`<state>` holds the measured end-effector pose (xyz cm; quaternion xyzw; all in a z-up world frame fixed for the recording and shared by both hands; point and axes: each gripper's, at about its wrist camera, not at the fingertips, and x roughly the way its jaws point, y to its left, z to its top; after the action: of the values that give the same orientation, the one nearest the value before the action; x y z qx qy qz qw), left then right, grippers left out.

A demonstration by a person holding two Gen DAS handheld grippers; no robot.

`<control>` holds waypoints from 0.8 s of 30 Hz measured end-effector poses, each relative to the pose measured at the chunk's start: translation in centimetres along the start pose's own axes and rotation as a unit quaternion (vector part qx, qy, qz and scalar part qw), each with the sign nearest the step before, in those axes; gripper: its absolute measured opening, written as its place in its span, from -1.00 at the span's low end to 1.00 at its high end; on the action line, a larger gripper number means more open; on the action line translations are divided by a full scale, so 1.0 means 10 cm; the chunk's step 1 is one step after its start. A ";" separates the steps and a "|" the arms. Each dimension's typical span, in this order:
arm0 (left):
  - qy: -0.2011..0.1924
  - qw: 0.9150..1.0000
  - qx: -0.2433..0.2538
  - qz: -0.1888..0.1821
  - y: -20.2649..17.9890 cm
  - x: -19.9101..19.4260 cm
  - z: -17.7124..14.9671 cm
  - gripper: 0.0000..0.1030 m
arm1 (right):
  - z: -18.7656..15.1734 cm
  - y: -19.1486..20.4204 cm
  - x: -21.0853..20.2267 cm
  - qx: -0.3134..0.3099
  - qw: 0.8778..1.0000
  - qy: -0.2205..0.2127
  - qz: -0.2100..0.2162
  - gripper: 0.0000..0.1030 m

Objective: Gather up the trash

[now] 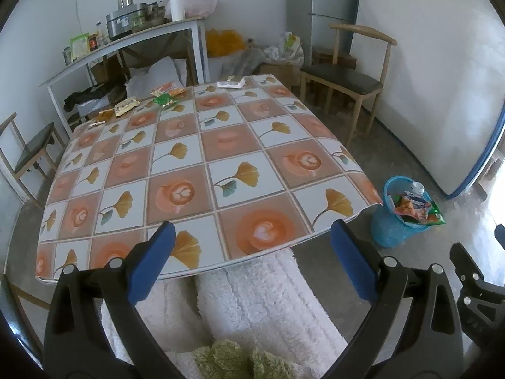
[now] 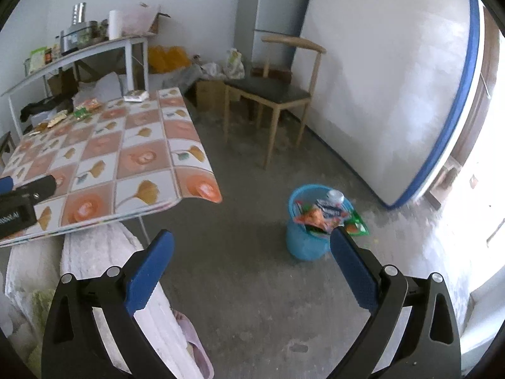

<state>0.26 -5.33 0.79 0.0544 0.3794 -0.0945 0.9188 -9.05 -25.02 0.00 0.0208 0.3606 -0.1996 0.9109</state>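
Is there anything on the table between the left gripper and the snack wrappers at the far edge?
Nothing visible. The left gripper hangs open over the near edge of the table, and the patterned cloth is bare up to the snack wrappers at the far-left edge. The white packet lies off to the right.

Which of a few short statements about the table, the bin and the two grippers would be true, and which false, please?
1. The left gripper is open and holds nothing. True.
2. The blue bin stands on the table. False: it stands on the floor, beside the table.
3. Snack wrappers lie along the table's far edge. True.
4. The bin is empty. False: a bottle and wrappers fill it.
5. The right gripper is shut on a wrapper. False: it is open and holds nothing.
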 end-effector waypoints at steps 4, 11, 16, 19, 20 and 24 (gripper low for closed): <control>0.010 1.000 -0.012 0.009 0.04 0.04 0.00 0.83 | -0.03 -0.09 0.05 0.014 1.000 0.012 -0.007 0.87; 0.013 1.000 -0.017 0.020 0.09 0.06 0.01 0.83 | -0.04 -0.13 0.08 0.020 1.000 0.021 -0.011 0.87; 0.016 0.999 -0.018 0.025 0.11 0.06 0.01 0.83 | -0.06 -0.13 0.08 0.018 1.000 0.020 -0.016 0.87; 0.017 0.999 -0.021 0.030 0.13 0.06 0.00 0.83 | -0.05 -0.14 0.08 0.017 1.000 0.020 -0.016 0.87; 0.019 0.999 -0.022 0.032 0.14 0.07 0.00 0.83 | -0.06 -0.13 0.08 0.016 1.000 0.021 -0.017 0.87; 0.021 0.999 -0.025 0.037 0.17 0.07 0.00 0.83 | -0.06 -0.13 0.07 0.015 1.000 0.020 -0.015 0.87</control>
<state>1.08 -3.77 0.30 0.0479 0.3985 -0.0496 0.9146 -9.45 -26.34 -0.80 0.0327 0.3762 -0.2179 0.9000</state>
